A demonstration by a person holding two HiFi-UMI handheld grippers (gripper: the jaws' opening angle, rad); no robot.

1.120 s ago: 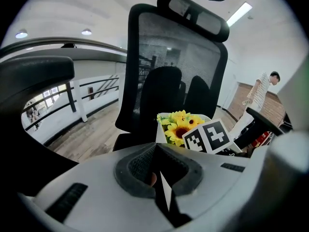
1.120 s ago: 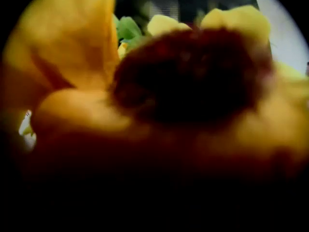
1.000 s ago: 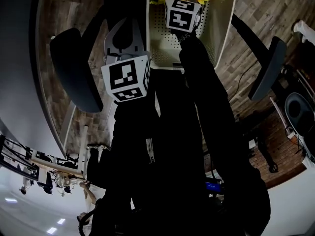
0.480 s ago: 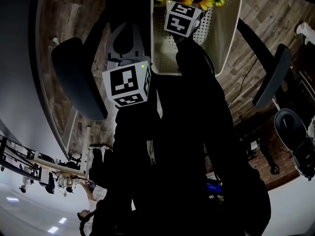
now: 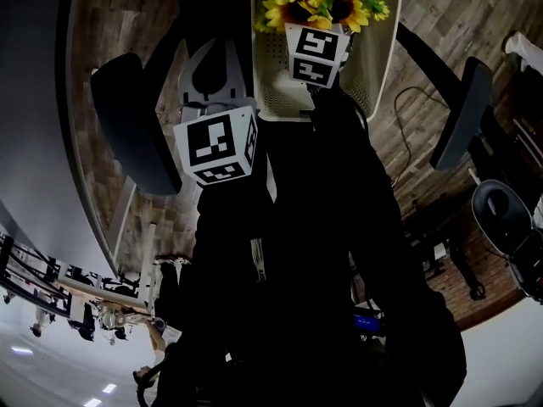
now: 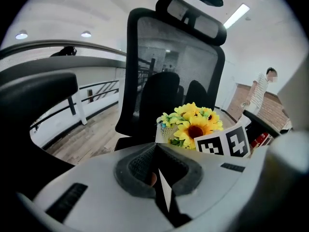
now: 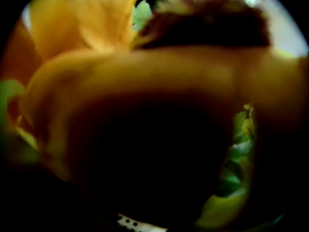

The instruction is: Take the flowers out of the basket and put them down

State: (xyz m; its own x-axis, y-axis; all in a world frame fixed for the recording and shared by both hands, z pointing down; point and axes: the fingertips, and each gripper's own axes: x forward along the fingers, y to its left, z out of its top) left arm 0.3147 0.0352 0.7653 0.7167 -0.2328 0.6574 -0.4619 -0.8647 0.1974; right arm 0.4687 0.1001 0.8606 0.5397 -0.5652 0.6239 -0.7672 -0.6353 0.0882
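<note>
Left gripper (image 6: 155, 151) jaws meet, empty; flowers (image 7: 145, 81) fill right gripper (image 5: 316, 25) view, hiding its jaws.

An office: a tall mesh-back chair (image 6: 176, 66) with headrest at twelve o'clock in the left gripper view; dark desk chairs at ten (image 5: 127, 125) and two o'clock (image 5: 462, 113) in the head view; wood-plank floor (image 5: 424, 24); strip ceiling light (image 6: 240, 14); brick wall (image 6: 270, 108) at three o'clock.

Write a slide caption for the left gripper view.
Shut left gripper in front; sunflowers beyond, before a black mesh office chair.
</note>
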